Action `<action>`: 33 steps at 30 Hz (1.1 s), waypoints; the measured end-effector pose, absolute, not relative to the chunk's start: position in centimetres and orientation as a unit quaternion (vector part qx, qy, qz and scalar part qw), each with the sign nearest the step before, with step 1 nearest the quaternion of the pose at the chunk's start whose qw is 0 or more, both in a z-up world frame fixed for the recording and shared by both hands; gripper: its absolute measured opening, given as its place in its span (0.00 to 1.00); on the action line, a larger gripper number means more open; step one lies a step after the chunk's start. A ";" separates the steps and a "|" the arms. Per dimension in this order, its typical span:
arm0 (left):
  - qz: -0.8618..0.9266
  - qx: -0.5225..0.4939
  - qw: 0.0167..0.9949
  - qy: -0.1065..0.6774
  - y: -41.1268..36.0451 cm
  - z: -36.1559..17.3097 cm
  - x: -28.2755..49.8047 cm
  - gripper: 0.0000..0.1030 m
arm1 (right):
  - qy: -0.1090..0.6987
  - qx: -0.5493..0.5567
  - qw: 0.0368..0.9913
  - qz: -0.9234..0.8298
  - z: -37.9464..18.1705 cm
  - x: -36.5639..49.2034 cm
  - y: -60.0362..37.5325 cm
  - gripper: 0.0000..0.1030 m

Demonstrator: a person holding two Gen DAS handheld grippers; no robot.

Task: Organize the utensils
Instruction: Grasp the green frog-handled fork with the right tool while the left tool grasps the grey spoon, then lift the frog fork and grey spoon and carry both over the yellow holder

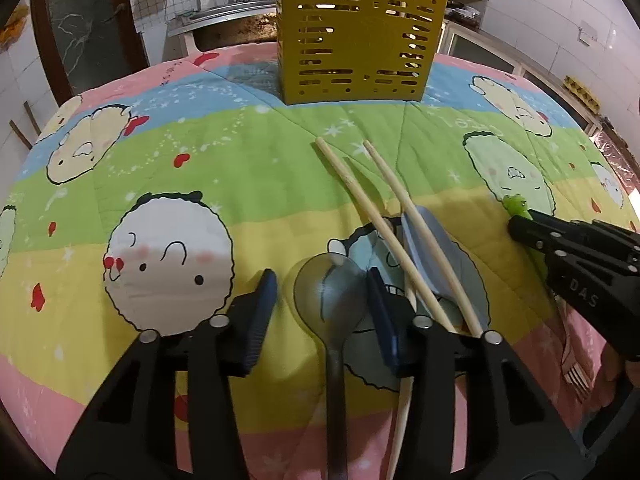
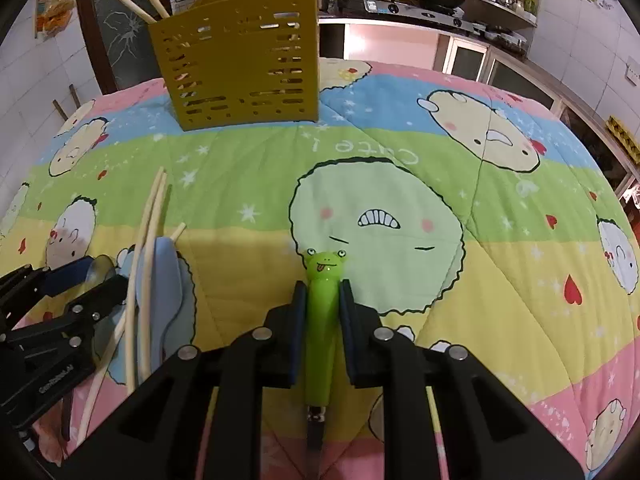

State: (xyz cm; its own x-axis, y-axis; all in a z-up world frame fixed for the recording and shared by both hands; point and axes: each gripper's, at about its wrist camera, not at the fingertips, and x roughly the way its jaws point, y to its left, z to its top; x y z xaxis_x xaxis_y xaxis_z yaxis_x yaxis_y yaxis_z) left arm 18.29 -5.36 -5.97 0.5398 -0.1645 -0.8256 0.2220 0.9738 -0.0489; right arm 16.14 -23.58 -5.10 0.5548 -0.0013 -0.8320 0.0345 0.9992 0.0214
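A yellow slotted utensil holder (image 1: pixel 356 36) stands at the far side of the table; it also shows in the right wrist view (image 2: pixel 244 64) with chopsticks in it. My left gripper (image 1: pixel 322 284) is open around the bowl of a dark grey spoon (image 1: pixel 330 292) lying on the cloth. Two wooden chopsticks (image 1: pixel 380 204) and a blue spoon (image 1: pixel 432 248) lie just right of it. My right gripper (image 2: pixel 323 300) is shut on the green frog-head handle of a fork (image 2: pixel 322 320); the fork's tines (image 1: pixel 576 376) show in the left wrist view.
A colourful cartoon quilt (image 2: pixel 400 168) covers the table. The chopsticks (image 2: pixel 150 240) and blue spoon (image 2: pixel 160 292) lie at the left in the right wrist view, next to the left gripper (image 2: pixel 92 280). Kitchen counters with pots stand behind.
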 end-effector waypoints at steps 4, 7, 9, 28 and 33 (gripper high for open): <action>-0.106 0.026 0.876 0.470 -5.3 -6.0 18.4 0.33 | 0.463 0.029 0.886 -0.007 -5.2 15.9 -23.8 0.16; -0.107 0.017 0.875 0.471 -5.1 -5.9 18.5 0.32 | 0.462 0.026 0.886 -0.006 -5.2 15.8 -23.8 0.16; -0.108 0.015 0.876 0.469 -5.0 -5.9 18.6 0.32 | 0.460 0.029 0.887 -0.006 -5.1 15.7 -23.9 0.15; -0.077 -0.022 0.936 0.344 -2.3 0.9 17.7 0.32 | 0.333 0.058 0.941 -0.020 0.5 13.3 -25.2 0.15; -0.069 -0.035 0.950 0.304 -1.6 3.1 17.6 0.32 | 0.296 0.053 0.953 -0.017 2.0 12.8 -25.2 0.15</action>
